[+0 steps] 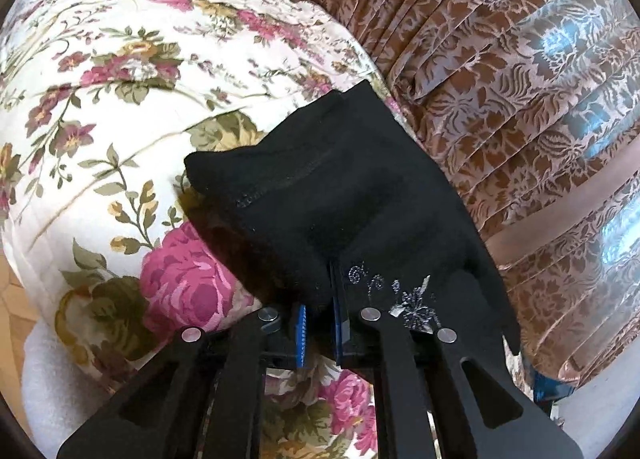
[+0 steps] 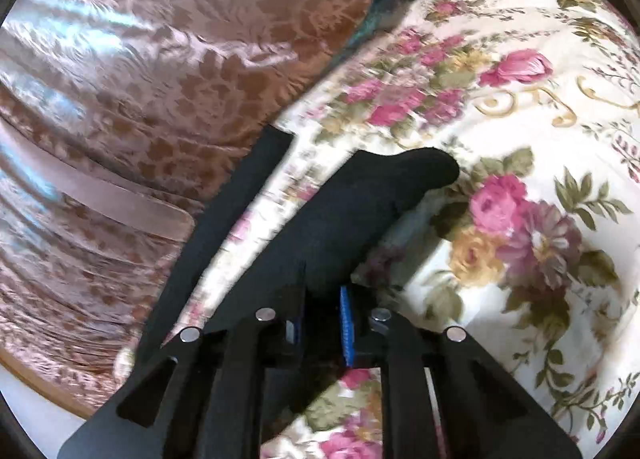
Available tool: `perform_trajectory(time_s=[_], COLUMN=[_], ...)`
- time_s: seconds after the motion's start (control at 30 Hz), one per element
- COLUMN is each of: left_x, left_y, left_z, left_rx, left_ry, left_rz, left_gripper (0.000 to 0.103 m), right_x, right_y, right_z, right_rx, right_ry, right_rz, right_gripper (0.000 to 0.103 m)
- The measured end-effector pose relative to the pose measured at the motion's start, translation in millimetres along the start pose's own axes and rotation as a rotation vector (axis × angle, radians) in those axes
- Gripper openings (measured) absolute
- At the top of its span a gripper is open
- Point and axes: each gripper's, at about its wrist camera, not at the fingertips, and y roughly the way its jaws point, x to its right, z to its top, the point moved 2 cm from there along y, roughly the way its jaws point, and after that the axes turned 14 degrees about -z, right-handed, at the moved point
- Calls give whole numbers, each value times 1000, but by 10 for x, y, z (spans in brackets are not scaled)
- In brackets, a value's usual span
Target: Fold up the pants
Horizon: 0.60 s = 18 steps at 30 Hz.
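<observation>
Black knit pants (image 1: 340,195) held over a bed by both claws.

The left claw (image 1: 320,319) is clamped tight on a bunched fold of the pants; the right claw (image 2: 320,323) is nearly closed, with black cloth pinched between its blue pads (image 2: 346,323). The pants lie on the cream rose-print quilted bedspread (image 1: 120,99), beside a brown leaf-patterned satin cover (image 1: 520,99).

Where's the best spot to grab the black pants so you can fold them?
Grab the black pants at an edge, one corner in each gripper. The left gripper already pinches one end, and the right gripper has cloth between its pads. Come in low over the flowered quilt, from the near side, because thin, floppy cloth slips between the pads there.
</observation>
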Motion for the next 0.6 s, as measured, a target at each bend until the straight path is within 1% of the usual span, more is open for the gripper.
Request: perform_trajectory(time_s=[0.03, 0.1, 0.17, 0.2, 0.23, 0.27, 0.3, 0.33, 0.37, 0.43, 0.47, 0.5, 0.53, 0.57, 0.6], left_x=[-6, -8, -6, -9, -18, -25, -29, -21, -9, 21, 35, 35, 55, 84, 115], left_y=[1, -18, -82, -142, -256, -353, -455, -572, -647, -720, -728, -732, -713, -683, -651], left_z=[0, 8, 23, 42, 73, 99, 123, 151, 176, 222, 238, 247, 254, 255, 259], left_rx=[2, 4, 21, 42, 88, 128, 171, 222, 251, 275, 275, 271, 262, 255, 249], left_ry=[-4, -16, -21, -22, -21, -17, -10, 8, 28, 58, 62, 60, 51, 46, 45], left_rz=[2, 5, 21, 32, 59, 90, 121, 153, 180, 217, 220, 214, 197, 182, 168], left_gripper=[9, 9, 14, 17, 27, 41, 44, 45, 45, 45, 45, 45, 45, 45, 45], right_x=[48, 138, 168, 165, 144, 77, 7, -97, -216, -570, -739, -959, -1191, -1419, -1581], right_y=[23, 0, -117, -229, -315, -422, -479, -541, -582, -568, -542, -492, -408, -301, -215], right_z=[-18, -19, 4, 21, 31, 35, 33, 19, -2, -70, -114, -179, -251, -335, -402], right_rx=[4, 16, 62, 113, 152, 199, 224, 252, 275, 288, 282, 268, 231, 185, 147], right_ry=[4, 37, 50, 50, 43, 16, -10, -47, -87, -198, -248, -305, -363, -416, -453], right_rz=[-54, -49, -103, -139, -152, -162, -163, -154, -139, -99, -74, -32, 15, 52, 74], right_gripper=[27, 27, 39, 51, 60, 60, 61, 61, 61, 67, 68, 69, 72, 72, 74])
